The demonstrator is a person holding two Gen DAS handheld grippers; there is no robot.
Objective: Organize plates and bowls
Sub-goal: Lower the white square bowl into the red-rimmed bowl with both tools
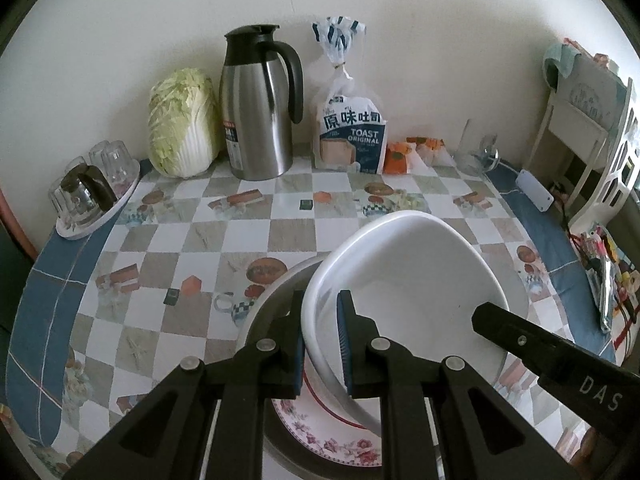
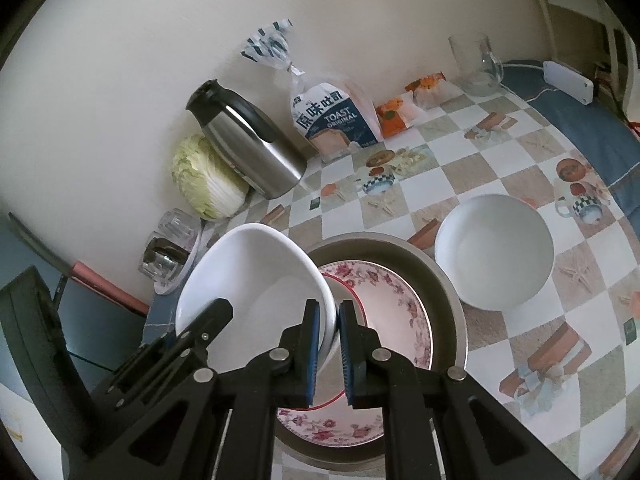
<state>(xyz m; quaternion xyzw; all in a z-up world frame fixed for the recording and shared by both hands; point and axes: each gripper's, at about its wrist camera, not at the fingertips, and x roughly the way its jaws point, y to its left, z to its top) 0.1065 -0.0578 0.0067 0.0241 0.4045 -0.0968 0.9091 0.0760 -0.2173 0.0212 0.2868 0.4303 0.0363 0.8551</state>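
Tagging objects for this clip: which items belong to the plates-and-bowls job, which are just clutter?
Job:
- white bowl, rim gripped by both tongs, left and right
- floral plate in metal basin
- second white bowl on table

Clutter:
- thermos jug
- cabbage
- toast bag
- glasses tray
- glass mug

White bowl (image 1: 416,280) tilted above a floral plate (image 1: 320,440) in a metal basin (image 1: 268,300), left gripper (image 1: 322,344) clamped on its near-left rim, right gripper (image 1: 560,356) at right, thermos (image 1: 256,108) far.
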